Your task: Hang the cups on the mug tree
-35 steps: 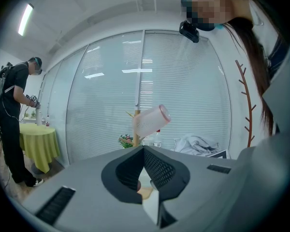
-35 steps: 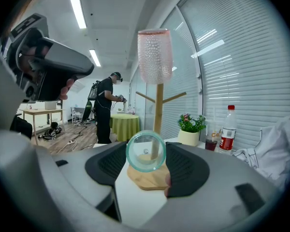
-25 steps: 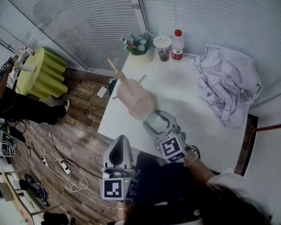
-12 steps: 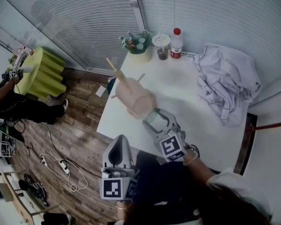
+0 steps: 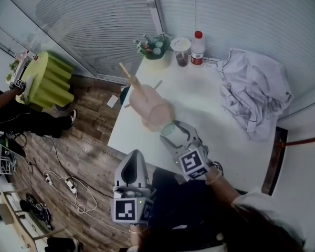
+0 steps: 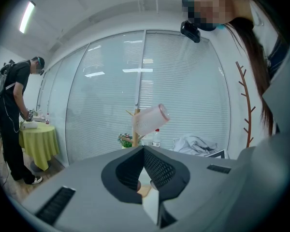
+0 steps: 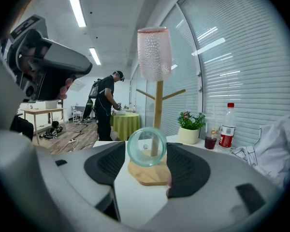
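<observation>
A wooden mug tree [image 5: 130, 78] stands near the left edge of the white table [image 5: 210, 122]. A pink cup [image 5: 154, 112] hangs upside down over its top; the right gripper view shows the pink cup [image 7: 154, 54] on the pole [image 7: 158, 112]. My right gripper [image 5: 174, 130] is shut on a clear glass cup [image 5: 169, 129] just in front of the tree's base [image 7: 147, 174]. Its jaws have just eased slightly wider, with the glass cup [image 7: 146, 146] still between them. My left gripper [image 5: 133, 156] hovers off the table's near edge, shut and holding nothing.
At the table's far end stand a potted plant [image 5: 156, 49], a drink cup [image 5: 181, 51] and a red-capped bottle [image 5: 198, 49]. A crumpled white cloth [image 5: 257, 96] covers the right side. A person [image 5: 10, 114] stands by a green-draped table [image 5: 47, 80] on the floor at left.
The person at the green table has shifted a little. Both grippers, the glass cup and the pink cup stay where they were.
</observation>
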Action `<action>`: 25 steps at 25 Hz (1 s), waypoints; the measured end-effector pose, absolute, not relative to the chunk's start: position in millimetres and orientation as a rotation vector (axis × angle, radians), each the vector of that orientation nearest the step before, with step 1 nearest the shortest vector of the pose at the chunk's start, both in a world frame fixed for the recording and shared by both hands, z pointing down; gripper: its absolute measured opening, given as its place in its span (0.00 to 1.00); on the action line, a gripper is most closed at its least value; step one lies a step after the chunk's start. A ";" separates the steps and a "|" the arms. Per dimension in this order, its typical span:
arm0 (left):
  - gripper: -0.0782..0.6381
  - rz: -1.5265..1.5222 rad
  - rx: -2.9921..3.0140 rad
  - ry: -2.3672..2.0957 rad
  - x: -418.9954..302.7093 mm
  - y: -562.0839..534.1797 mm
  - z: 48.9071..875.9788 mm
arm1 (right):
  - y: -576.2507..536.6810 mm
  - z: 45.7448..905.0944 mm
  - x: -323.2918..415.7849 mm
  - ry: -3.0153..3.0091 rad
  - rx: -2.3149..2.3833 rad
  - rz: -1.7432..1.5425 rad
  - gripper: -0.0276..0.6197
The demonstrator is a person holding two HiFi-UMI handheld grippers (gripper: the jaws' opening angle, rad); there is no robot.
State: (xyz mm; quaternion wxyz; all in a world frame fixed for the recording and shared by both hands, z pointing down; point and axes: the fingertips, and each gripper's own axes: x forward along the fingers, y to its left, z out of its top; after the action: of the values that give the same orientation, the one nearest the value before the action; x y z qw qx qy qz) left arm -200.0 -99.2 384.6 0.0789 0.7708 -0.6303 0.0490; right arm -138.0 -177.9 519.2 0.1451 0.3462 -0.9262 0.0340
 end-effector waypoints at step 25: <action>0.11 0.071 2.159 -2.082 -188.9 -43.7 374.8 | -146.6 500.9 -105.3 -2.706 0.954 0.071 0.41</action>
State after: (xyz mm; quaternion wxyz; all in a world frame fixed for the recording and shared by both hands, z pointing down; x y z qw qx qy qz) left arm -188.9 -43.7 374.8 0.0706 0.7179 -0.6922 0.0236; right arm -105.3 -146.6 500.9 0.1352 0.3293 -0.9342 0.0246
